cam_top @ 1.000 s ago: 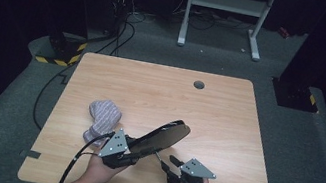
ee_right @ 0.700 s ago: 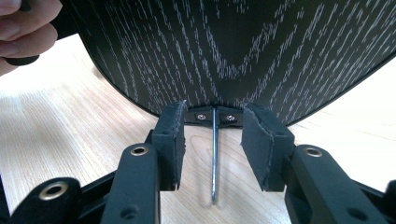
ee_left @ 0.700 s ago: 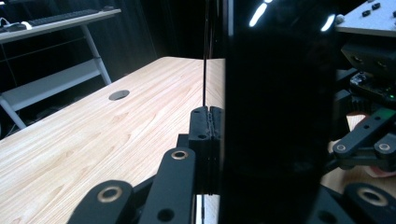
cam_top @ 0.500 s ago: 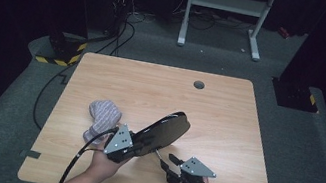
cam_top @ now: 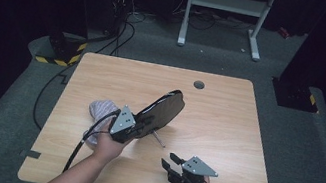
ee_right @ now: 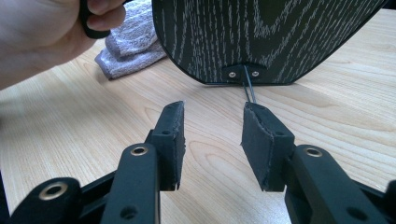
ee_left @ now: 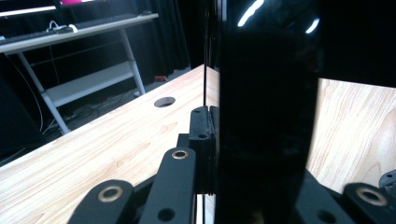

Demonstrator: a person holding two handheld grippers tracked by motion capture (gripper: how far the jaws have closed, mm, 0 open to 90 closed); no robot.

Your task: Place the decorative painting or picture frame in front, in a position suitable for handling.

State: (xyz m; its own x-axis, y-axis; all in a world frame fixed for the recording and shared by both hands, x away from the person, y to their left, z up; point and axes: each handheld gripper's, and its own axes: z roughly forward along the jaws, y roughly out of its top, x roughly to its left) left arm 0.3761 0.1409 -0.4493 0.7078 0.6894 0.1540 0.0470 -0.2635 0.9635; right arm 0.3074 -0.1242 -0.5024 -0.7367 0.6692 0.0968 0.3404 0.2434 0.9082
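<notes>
Two grippers are at work over the table [cam_top: 228,113] in the high view. The left gripper [cam_top: 143,121] is pinching the low edge of a black board [cam_top: 165,109] and holds it tilted, so the board rises up and away from the jaws. A thin rod [cam_top: 158,139] hangs from the board just below the jaws. A cloth [cam_top: 102,108] lies on the table just beside this gripper, on its outer side. The right gripper [cam_top: 168,165] rests low, near the rod, with nothing in it.

From the left gripper view, the jaws are pressed tight on the board's shiny edge, and the board stands straight up in front of them.

From the right gripper view, the right gripper's jaws are spread apart and empty. The rod's tip is just ahead of one pad [ee_right: 264,140], and the board's grainy back is right above and ahead. The cloth lies farther ahead and to the side.

I think the step is to hold the board steady. To do it well, keep the pinch firm, keep the tilt the same, and bring the right jaws slowly around the thin rod so it does not slip away
</notes>
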